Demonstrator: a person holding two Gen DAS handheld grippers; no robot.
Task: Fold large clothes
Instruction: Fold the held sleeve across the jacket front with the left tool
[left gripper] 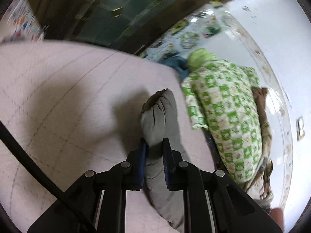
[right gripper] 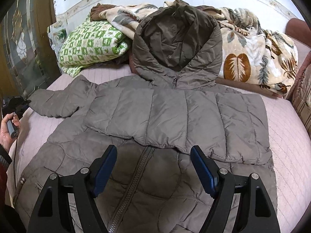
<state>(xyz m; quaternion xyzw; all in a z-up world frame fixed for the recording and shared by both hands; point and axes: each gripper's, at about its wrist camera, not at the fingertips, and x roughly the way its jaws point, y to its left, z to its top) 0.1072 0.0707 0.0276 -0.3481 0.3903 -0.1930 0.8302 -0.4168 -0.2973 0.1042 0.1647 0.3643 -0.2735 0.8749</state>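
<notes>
My left claw (left gripper: 154, 145) is pinched tight on the end of one sleeve (left gripper: 157, 116) of the puffy gray jacket (right gripper: 155, 116). The sleeve cloth is soft and wrinkly, and it bunches up fat between my two blue pads. The cuff sticks out past my pads, with fuzzy brown stuff showing inside it.

In my right claw's view, a hand (right gripper: 7, 128) at the far left edge holds a small gray handle with a thin black cord hanging from it. Next comes the jacket. It lies flat on the pink bed (right gripper: 291, 136), front side up. The bed cover is quilted in little squares. The jacket is smooth and shiny, stitched into fat puffy strips. One sleeve reaches out to the left. The other sleeve is folded across the chest. One zipper (right gripper: 134, 174) runs down the middle. One dark brown hood (right gripper: 175, 36) lies open at the top.

My right claw (right gripper: 153, 167) hangs wide open just above the jacket's lower front, with nothing in it.

Behind the jacket are two soft things. On the left is one green and white checked quilt (right gripper: 91, 44). On the right is one fluffy cream blanket (right gripper: 252, 54) with big brown leaves.
</notes>
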